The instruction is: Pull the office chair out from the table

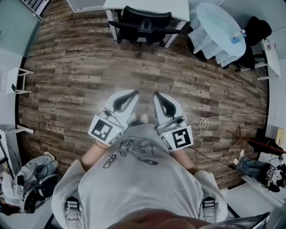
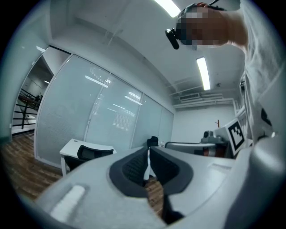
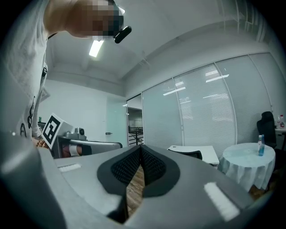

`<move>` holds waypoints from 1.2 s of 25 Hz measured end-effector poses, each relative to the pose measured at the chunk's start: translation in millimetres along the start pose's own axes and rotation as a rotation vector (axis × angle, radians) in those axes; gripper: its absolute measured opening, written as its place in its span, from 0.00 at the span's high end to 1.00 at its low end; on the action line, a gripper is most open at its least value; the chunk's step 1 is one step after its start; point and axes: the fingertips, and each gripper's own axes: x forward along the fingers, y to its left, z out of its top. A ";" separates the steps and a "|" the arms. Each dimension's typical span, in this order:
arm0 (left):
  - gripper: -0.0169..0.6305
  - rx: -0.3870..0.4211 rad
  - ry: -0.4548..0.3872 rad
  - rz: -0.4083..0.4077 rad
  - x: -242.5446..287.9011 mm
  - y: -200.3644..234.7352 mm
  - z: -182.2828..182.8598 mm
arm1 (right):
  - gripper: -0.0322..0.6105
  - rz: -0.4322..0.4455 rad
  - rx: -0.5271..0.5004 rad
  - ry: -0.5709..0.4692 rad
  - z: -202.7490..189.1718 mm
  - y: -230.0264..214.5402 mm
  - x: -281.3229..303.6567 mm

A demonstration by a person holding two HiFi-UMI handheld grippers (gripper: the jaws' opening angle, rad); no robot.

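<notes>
Office. Noted underfoot: wood-plank floor point(image 1: 89, 67). White desk point(image 1: 147, 6) against the far wall, black office chair point(image 1: 143, 24) tucked under its near edge. Round table point(image 1: 214, 22) under a white cloth, small bottle point(image 1: 238, 37) near its right edge, second dark chair point(image 1: 257, 29) just beside it. Walled by frosted glass partitions point(image 2: 89, 116) with blinds. Lit by ceiling strip lights point(image 2: 203, 74). Heap of cables and bags point(image 1: 31, 179), possibly recording gear, at the floor's lower-left corner.
</notes>
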 end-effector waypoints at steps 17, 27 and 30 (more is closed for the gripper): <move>0.97 -0.023 0.022 0.044 12.8 41.1 -19.9 | 0.94 0.042 0.007 0.032 -23.1 -20.6 40.0; 0.97 -0.007 0.054 0.043 111.6 85.7 -21.2 | 0.94 0.069 0.003 0.033 -21.9 -114.7 93.0; 0.97 0.005 0.066 0.048 147.3 100.9 -18.3 | 0.94 0.077 -0.003 0.033 -19.9 -150.2 108.9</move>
